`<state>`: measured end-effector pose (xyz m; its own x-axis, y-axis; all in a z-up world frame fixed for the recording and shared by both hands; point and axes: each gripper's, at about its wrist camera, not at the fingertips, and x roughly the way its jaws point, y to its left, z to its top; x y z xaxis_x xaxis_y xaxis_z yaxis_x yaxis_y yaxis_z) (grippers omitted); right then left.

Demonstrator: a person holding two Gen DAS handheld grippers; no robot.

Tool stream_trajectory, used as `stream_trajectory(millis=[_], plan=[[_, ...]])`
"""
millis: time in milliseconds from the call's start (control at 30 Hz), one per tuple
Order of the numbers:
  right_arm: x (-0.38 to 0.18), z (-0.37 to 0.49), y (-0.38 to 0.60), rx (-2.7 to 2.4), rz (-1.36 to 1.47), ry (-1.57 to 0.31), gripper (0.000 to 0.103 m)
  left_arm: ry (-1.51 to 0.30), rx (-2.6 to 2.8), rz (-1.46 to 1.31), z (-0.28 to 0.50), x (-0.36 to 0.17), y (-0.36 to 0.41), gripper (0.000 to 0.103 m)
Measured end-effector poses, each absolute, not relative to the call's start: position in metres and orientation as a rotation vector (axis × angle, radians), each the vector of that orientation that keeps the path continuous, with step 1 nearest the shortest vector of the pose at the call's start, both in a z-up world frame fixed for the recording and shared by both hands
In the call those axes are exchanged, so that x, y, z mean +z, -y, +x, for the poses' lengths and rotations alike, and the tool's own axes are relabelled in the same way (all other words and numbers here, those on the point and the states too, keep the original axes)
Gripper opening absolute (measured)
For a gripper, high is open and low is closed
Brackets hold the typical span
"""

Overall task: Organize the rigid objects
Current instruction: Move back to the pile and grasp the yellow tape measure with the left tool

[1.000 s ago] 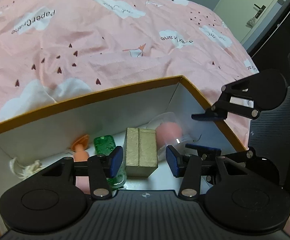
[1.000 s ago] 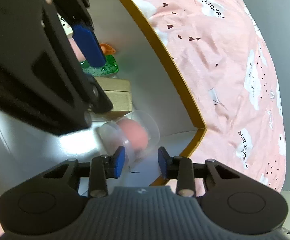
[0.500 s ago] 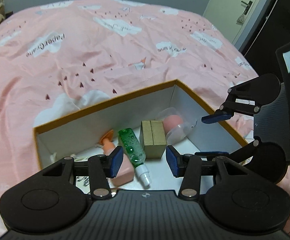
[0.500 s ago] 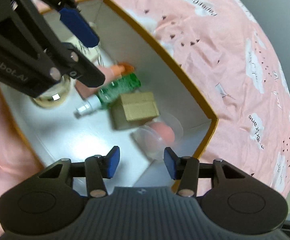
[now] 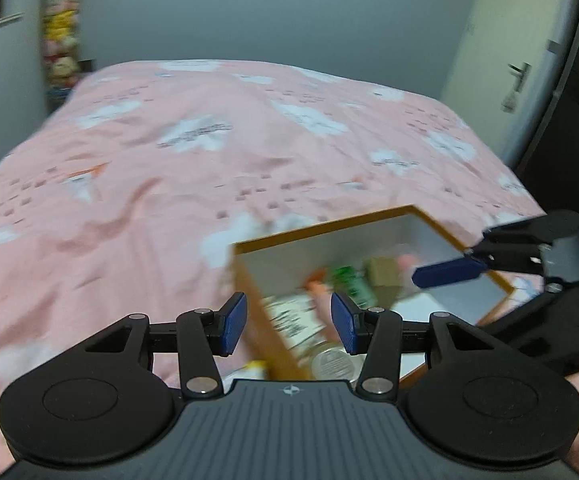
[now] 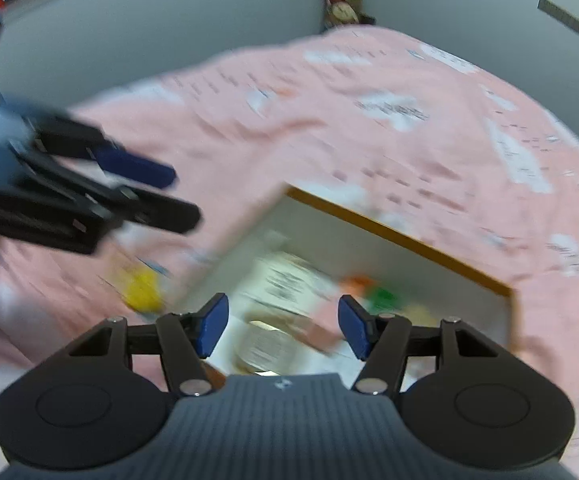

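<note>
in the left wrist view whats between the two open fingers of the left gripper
Nothing is gripped by the left gripper. Through its gap shows the orange-rimmed box near wall and blurred items inside.

A bed with a pink cloud-print duvet fills the middle of the left wrist view, backed at 12 o'clock by a plain grey wall. At 10 o'clock a shelf of blurred plush toys stands in the corner. At 2 o'clock is a pale door with a dark handle.
</note>
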<state>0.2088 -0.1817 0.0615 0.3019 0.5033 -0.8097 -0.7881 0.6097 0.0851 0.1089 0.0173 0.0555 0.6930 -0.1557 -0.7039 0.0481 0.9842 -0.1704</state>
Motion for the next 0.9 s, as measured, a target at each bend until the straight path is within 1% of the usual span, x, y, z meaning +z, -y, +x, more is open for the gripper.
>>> stream_trajectory(millis=[167,267,367,467,633,767,833,900], plan=[[0.057,0.171,0.145,0.962,-0.226,-0.888,0.060,-0.822,-0.016,-0.197,0.081,0.034,-0.049,0.055],[0.046,0.160,0.122,0.985,-0.227,-0.905,0.060,-0.859,0.031,-0.191,0.071,0.016,-0.062,0.055],[0.032,0.147,0.098,0.987,-0.349,-0.895,0.059,-0.894,0.062,-0.179,0.060,0.000,-0.073,0.055],[0.022,0.140,0.080,1.029,-0.436,-0.912,0.054,-0.915,0.061,-0.153,0.052,-0.012,-0.079,0.055],[0.005,0.144,0.055,1.104,-0.682,-0.902,0.054,-0.946,0.028,-0.056,0.053,-0.030,-0.076,0.055],[-0.007,0.153,0.032,1.169,-0.867,-0.952,0.054,-0.992,0.040,0.047,0.061,-0.051,-0.068,0.055],[-0.015,0.158,0.021,1.196,-0.963,-0.974,0.058,-1.019,0.031,0.040,0.065,-0.062,-0.070,0.056],[-0.023,0.161,0.011,1.220,-1.053,-0.993,0.066,-1.043,0.020,0.001,0.068,-0.070,-0.074,0.060]])
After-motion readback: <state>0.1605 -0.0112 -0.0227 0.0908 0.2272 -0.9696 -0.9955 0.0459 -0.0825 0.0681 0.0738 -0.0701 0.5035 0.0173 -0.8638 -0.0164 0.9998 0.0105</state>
